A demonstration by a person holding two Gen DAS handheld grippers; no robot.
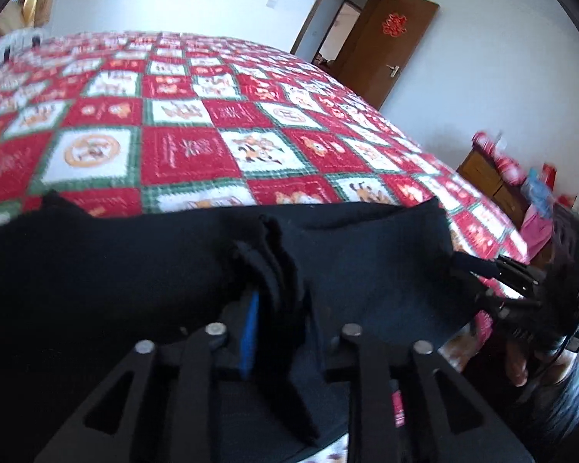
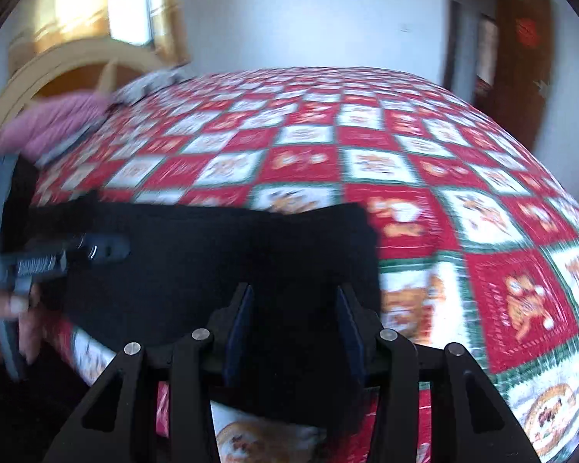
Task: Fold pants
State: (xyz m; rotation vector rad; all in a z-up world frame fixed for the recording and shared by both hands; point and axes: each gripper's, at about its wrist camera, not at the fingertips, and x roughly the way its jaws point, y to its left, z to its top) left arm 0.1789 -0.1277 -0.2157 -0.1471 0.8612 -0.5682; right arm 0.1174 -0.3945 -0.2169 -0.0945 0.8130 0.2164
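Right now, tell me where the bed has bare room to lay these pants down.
The checked quilt lies open beyond the black pants, all the way toward the door, and to their right in the right wrist view. The near edge is crowded: pants, left gripper, right gripper. Pink bedding fills the headboard corner.

Pants (image 1: 366,254) bottom edge out of frame
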